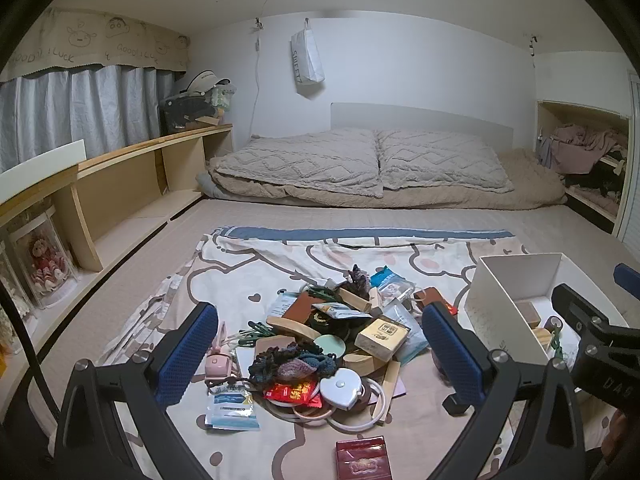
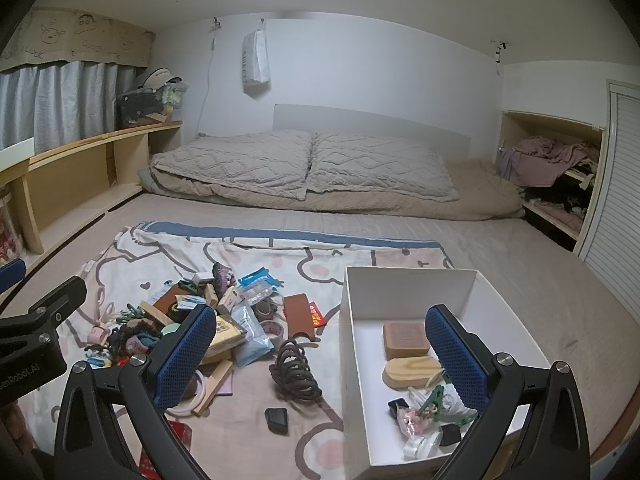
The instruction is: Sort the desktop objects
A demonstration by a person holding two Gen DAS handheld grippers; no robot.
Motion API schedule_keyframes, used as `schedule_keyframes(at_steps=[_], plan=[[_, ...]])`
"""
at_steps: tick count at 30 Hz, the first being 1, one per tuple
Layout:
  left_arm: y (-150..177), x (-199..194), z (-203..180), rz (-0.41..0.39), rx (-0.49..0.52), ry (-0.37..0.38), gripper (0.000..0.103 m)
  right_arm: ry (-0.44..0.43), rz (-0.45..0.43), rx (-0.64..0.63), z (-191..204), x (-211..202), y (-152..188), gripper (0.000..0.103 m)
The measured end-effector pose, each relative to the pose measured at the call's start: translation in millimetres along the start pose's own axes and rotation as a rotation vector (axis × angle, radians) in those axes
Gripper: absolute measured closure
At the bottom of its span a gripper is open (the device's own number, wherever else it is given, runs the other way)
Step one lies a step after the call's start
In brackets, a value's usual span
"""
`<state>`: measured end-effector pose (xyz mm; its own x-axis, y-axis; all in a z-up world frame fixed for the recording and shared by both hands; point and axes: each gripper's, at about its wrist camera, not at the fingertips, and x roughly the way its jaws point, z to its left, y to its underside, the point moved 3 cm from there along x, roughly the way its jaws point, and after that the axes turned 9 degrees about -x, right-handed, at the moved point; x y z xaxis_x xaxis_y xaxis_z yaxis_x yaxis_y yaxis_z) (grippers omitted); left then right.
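A heap of small objects (image 1: 332, 340) lies on a cartoon-print cloth (image 1: 248, 272) spread over the bed: packets, wooden blocks, knitted scrunchies, a white tape measure (image 1: 341, 389), a red box (image 1: 363, 460). My left gripper (image 1: 320, 352) hovers above the heap, open and empty. To the right stands a white box (image 2: 352, 320) holding a brown soap-like block (image 2: 406, 340), a wooden oval (image 2: 412, 372), clips and small bits. My right gripper (image 2: 324, 356) is open and empty over the box's left wall. A dark spiral hair clip (image 2: 294, 372) and a small black item (image 2: 277, 420) lie beside the box.
Two grey pillows (image 1: 360, 164) and a beige blanket lie at the bed's far end. A wooden shelf (image 1: 120, 168) runs along the left wall under a curtain. An open cupboard with clothes (image 2: 556, 168) is at the right. The right gripper's body (image 1: 592, 332) shows at the left view's right edge.
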<state>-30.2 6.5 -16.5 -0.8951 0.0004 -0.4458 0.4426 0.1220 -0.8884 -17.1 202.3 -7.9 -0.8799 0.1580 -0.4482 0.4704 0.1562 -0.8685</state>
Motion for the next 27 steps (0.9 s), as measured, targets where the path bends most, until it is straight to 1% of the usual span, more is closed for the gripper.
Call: schedule_keyframes(at_steps=[9,15,27], plan=[[1.3,3.7,-5.3,0.010,-0.006,0.005,0.000,-0.030,-0.004,0.000,7.2,3.4,2.9,0.000],[5.9,12.0,0.0,0.019,-0.011,-0.014,0.000,-0.057,0.005,-0.010,15.9,12.2,6.7,0.000],[32.3,35.9,17.4,0.094,-0.003,-0.065,0.000,-0.131,0.036,-0.028,32.5,32.4,22.0,0.000]])
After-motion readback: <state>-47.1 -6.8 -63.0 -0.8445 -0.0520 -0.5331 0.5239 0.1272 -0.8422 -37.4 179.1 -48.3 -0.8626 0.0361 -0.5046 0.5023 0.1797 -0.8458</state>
